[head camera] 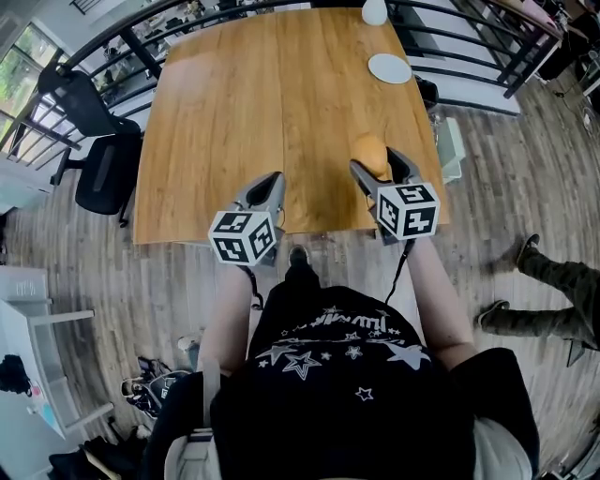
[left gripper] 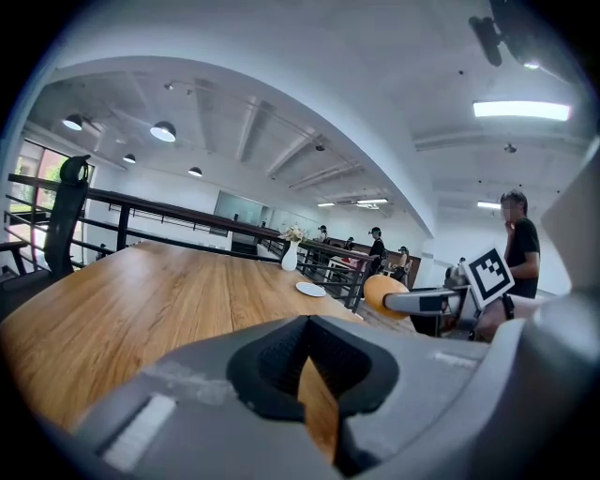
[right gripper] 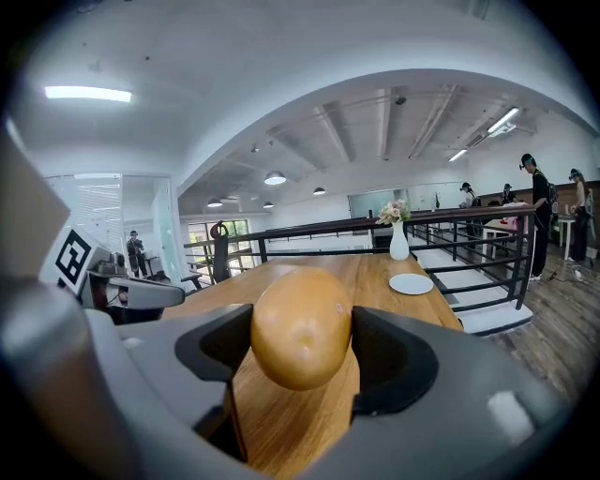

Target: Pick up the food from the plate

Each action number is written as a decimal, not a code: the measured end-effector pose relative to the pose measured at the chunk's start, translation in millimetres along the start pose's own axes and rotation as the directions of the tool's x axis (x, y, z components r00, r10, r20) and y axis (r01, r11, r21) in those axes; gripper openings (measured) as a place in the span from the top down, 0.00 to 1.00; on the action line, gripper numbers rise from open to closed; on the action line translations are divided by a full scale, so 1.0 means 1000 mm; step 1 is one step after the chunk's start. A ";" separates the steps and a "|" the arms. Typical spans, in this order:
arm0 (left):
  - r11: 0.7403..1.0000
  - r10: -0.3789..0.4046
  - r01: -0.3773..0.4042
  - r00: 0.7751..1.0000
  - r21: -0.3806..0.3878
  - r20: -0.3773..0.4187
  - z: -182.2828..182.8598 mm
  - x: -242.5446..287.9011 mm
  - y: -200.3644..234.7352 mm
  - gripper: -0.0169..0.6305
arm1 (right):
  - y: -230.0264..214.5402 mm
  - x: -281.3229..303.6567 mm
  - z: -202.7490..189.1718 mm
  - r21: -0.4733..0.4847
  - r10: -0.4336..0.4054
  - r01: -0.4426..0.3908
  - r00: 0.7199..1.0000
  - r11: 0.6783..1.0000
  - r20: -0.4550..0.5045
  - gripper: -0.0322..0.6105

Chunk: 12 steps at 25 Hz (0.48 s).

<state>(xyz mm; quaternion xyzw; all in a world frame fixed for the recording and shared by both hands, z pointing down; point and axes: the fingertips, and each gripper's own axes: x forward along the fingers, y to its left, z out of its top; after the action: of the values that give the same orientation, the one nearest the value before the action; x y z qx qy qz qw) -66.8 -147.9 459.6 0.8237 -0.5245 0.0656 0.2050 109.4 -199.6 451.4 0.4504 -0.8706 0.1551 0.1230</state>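
Observation:
An orange-brown oval bread roll sits clamped between the jaws of my right gripper, held just above the near right part of the wooden table. The white plate lies bare at the far right of the table. My left gripper hovers over the table's near edge to the left of the right one, jaws together with nothing between them. From the left gripper view the roll shows in the right gripper's fingers.
A white vase stands beyond the plate at the far edge. Black railings run behind and right of the table. An office chair stands at the left. A person's legs are on the floor at right.

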 end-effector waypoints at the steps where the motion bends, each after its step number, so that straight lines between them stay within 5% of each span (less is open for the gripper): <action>1: 1.000 0.006 -0.006 1.000 -0.002 0.000 -0.002 -0.002 -0.001 0.97 | 0.000 -0.002 -0.001 0.002 0.003 -0.003 1.000 1.000 -0.001 0.43; 12: 0.998 0.059 -0.058 0.998 -0.038 0.016 -0.014 -0.022 -0.016 0.97 | 0.001 -0.022 -0.012 -0.004 0.055 -0.055 0.998 0.998 -0.013 0.43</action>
<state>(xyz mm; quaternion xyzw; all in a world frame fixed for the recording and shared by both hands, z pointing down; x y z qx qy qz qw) -60.3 -117.6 460.9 0.8045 -0.5513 0.0549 0.2139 122.0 -178.2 454.6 0.4249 -0.8822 0.1595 0.1255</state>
